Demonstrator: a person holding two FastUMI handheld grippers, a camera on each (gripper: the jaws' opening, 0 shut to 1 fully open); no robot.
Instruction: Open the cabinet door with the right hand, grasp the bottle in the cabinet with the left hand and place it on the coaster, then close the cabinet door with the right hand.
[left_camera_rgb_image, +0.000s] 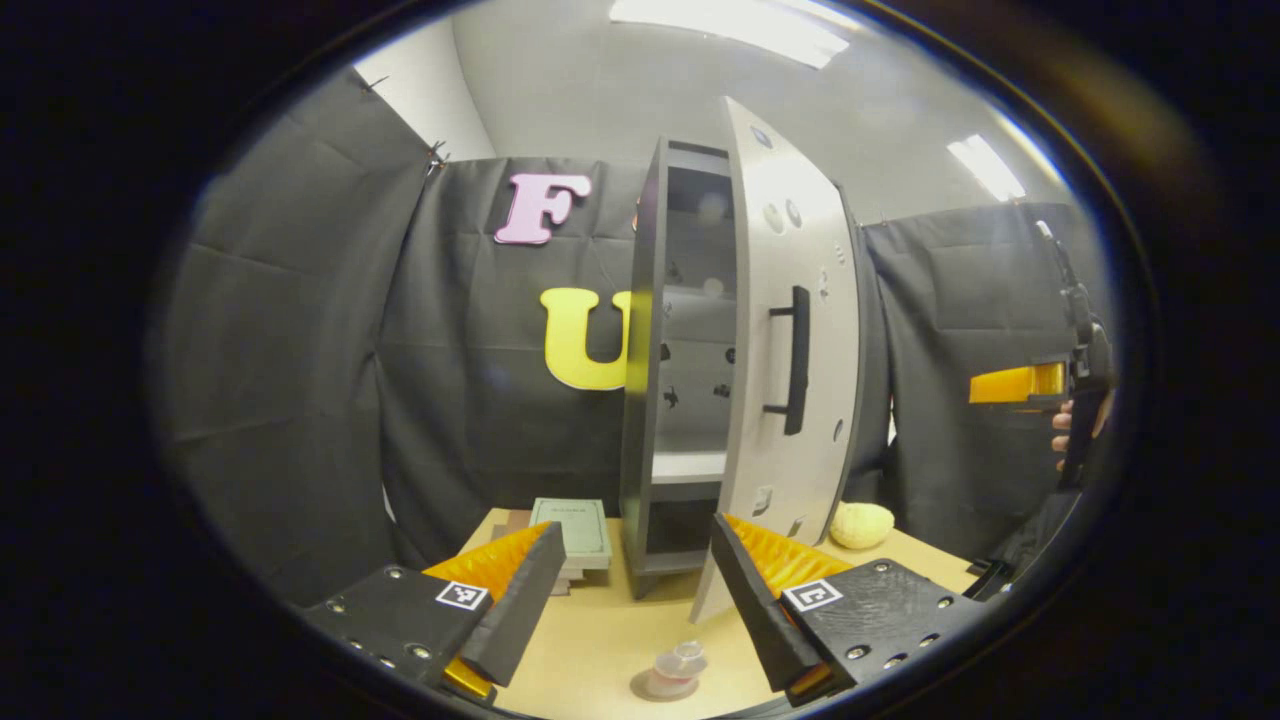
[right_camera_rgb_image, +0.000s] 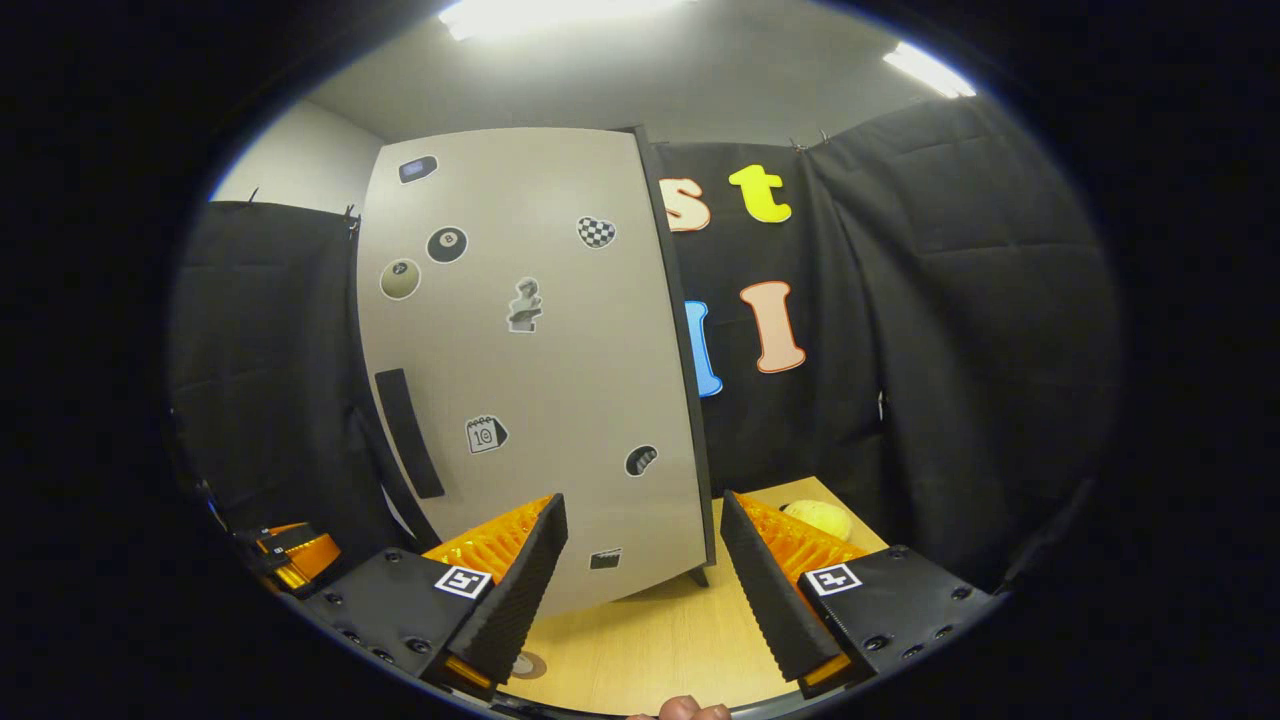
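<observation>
Bottle (left_camera_rgb_image: 676, 668) on coaster (left_camera_rgb_image: 645, 688), upright on the table (left_camera_rgb_image: 600, 640), low in the left gripper view between and just below the two fingers. Placement step judged complete.

Left gripper (left_camera_rgb_image: 632, 590): released, jaws spread wide, nothing between them, apart from the bottle. Positioned above the table in front of the cabinet (left_camera_rgb_image: 660, 370).

Cabinet door (left_camera_rgb_image: 790, 360): ajar, swung partly outward, handle (left_camera_rgb_image: 795, 360) facing the camera. Shelves visible through the gap beside the door's free edge; no bottle seen inside (interior partly hidden by the door). Opening step judged complete.

Right gripper (right_camera_rgb_image: 640, 570): released, jaws spread, holding nothing. Facing the outer face of the door in the right gripper view, stickers and handle strip in sight, no contact with either. Also seen far right in the left gripper view, held by a hand (left_camera_rgb_image: 1068, 432), well apart from the door.

Remaining: closing the door with the right gripper. Not yet begun, as far as can be judged.

Also present: stacked books (left_camera_rgb_image: 572, 535) left of the cabinet base, yellow rounded object (left_camera_rgb_image: 862, 524) right of it (identity not clear).
</observation>
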